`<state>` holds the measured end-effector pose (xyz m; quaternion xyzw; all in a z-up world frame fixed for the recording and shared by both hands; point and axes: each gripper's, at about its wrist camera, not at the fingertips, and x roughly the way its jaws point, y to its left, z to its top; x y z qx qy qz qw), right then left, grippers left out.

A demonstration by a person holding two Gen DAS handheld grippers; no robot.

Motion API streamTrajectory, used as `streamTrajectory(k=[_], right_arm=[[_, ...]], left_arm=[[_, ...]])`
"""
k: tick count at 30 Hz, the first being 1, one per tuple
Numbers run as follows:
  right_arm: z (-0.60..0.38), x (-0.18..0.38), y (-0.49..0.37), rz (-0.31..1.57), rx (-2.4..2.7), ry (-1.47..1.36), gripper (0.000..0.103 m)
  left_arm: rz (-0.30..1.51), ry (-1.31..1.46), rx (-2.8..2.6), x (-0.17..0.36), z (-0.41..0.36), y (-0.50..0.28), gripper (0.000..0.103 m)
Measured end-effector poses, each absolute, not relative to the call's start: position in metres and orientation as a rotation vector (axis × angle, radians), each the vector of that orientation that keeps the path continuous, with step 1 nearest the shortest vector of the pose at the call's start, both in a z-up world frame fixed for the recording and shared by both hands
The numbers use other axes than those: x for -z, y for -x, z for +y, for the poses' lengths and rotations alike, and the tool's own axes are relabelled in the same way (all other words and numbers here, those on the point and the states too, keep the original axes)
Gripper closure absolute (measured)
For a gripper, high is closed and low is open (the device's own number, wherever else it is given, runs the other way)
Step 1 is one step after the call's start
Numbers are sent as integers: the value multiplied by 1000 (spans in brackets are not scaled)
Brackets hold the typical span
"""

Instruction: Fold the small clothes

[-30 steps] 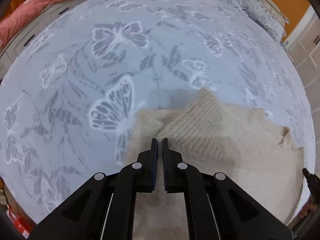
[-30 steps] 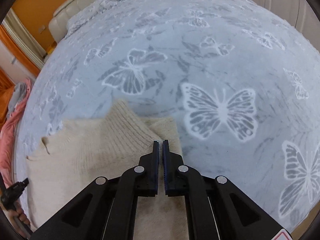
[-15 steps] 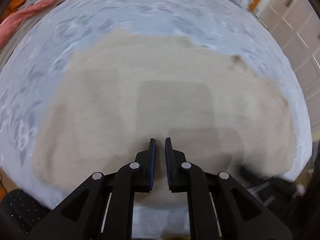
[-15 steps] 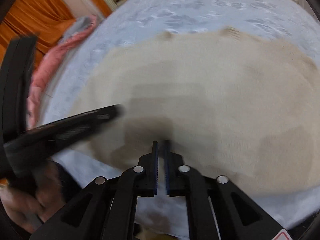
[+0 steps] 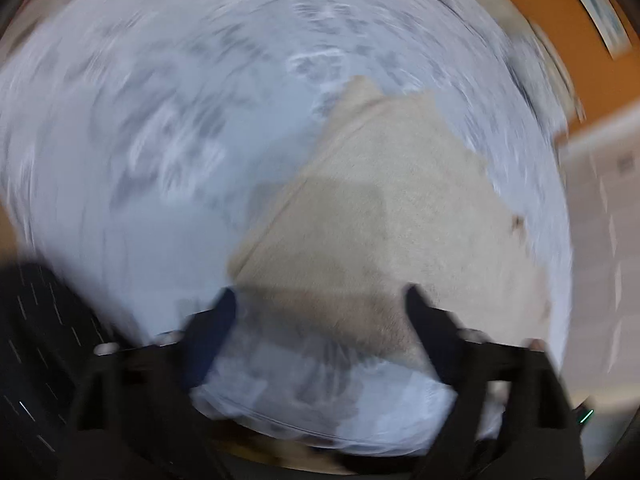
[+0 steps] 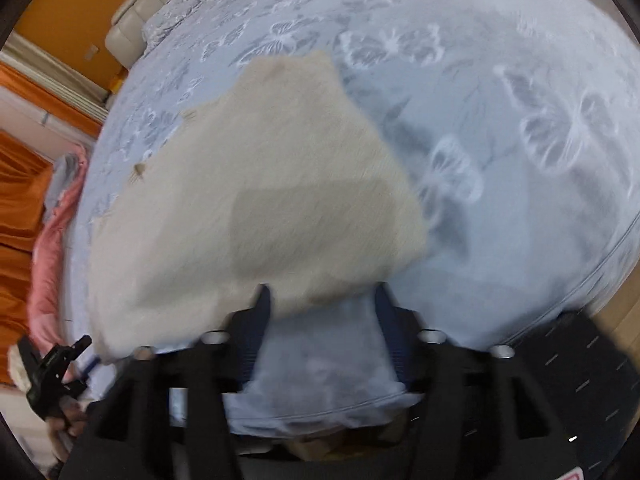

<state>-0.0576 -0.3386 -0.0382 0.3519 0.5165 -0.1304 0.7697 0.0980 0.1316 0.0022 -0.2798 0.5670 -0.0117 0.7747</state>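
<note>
A beige knitted garment [image 5: 392,208] lies folded flat on the blue-grey butterfly bedspread [image 5: 160,140], close to the bed's near edge. My left gripper [image 5: 320,300] hangs over the garment's near-left corner. Its jaws are opening wide and the pads touch no cloth; the view is blurred. In the right wrist view the same garment [image 6: 260,200] fills the middle left. My right gripper [image 6: 320,296] is over its near-right edge with its jaws opening and nothing pinched. The left gripper [image 6: 56,364] shows at the lower left of that view.
The bedspread [image 6: 520,120] stretches to the right and far side. A pink garment [image 6: 56,248] lies at the bed's left edge by orange curtains [image 6: 20,200]. A beige headboard [image 6: 132,28] is far back. White cabinet doors [image 5: 600,240] stand to the right. Dark dotted clothing [image 6: 580,360] is close by.
Both grippers were shut on the garment's folded edge, then drew back toward the bed's near edge. Both have now let go and opened. The garment lies flat, and the views have swung apart.
</note>
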Motion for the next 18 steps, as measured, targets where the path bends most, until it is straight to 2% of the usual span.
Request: streamTrajectory(k=[4, 6, 7, 8, 9, 10, 11, 15, 16, 18], right_arm=[[-342, 58, 44, 1092, 288, -928, 46], [-353, 64, 34, 1041, 313, -1021, 45], [-357, 63, 29, 1022, 317, -1052, 45], [-359, 62, 25, 1013, 314, -1069, 50], [-363, 58, 20, 990, 306, -1085, 70], [-364, 53, 16, 976, 308, -1080, 84], [-365, 47, 14, 964, 304, -1071, 87], [-355, -4, 29, 911, 281, -920, 91], [-349, -14, 37, 920, 265, -882, 92], [-342, -22, 50, 949, 249, -842, 92]], left_arm=[[1299, 756, -49, 33, 132, -108, 14], [1290, 786, -84, 35, 134, -115, 8], [1279, 795, -95, 31, 132, -122, 11], [1265, 792, -82, 27, 131, -126, 19], [1259, 775, -62, 23, 128, -133, 43], [1282, 723, -54, 15, 125, -142, 68], [1283, 710, -38, 10, 125, -145, 75], [1254, 689, 46, -25, 131, -138, 85], [1253, 668, 63, -35, 136, -131, 93], [1263, 639, 75, -45, 143, -117, 93]])
